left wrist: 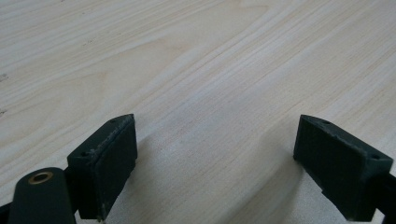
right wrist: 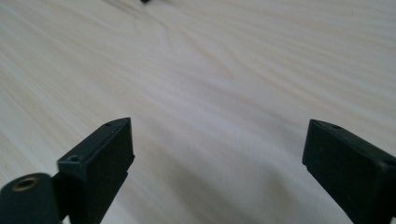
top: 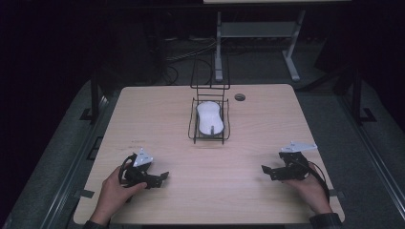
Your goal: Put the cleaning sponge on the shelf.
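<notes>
A black wire rack point(top: 192, 128) stands at the middle back of the light wooden table point(top: 143, 114). In it lies a white oval dish-like object point(top: 210, 117). My left gripper point(top: 165, 176) rests low over the near left of the table, held by a hand and pointing right. In the left gripper view it point(left wrist: 215, 128) is open, with bare wood between the jaws. My right gripper point(top: 265, 170) is at the near right, pointing left, a hand behind it. The right gripper view has it point(right wrist: 217, 128) open wide over bare wood, holding nothing.
A round cable hole point(top: 239, 97) sits near the table's far edge, right of the rack. Beyond the table are a grey metal stand point(top: 255, 33) and cables on a dark floor. Table edges run close to both hands.
</notes>
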`<control>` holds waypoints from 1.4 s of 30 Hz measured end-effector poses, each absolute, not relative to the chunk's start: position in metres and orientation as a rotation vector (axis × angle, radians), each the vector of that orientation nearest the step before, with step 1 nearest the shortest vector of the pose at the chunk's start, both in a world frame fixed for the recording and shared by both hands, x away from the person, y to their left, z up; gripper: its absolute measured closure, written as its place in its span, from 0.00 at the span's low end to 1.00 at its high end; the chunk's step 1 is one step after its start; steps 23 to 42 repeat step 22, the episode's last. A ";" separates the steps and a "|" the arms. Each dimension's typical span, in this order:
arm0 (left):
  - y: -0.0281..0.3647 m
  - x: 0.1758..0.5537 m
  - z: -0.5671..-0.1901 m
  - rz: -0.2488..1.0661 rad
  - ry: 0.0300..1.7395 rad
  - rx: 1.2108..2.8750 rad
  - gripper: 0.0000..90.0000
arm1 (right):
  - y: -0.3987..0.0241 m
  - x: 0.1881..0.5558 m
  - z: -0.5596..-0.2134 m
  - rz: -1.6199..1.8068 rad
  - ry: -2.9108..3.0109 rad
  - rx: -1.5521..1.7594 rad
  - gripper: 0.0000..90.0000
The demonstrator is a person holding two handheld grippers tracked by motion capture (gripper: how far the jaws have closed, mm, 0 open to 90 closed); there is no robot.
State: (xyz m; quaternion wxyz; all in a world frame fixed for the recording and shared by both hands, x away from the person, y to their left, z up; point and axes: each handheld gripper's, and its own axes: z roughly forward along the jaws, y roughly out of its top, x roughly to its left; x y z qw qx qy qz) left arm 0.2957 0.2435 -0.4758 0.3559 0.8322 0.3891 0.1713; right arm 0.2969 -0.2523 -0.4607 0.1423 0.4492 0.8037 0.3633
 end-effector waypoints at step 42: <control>0.244 0.296 -0.476 0.442 1.005 2.150 0.14 | -0.266 0.267 -0.483 0.970 2.298 1.269 0.03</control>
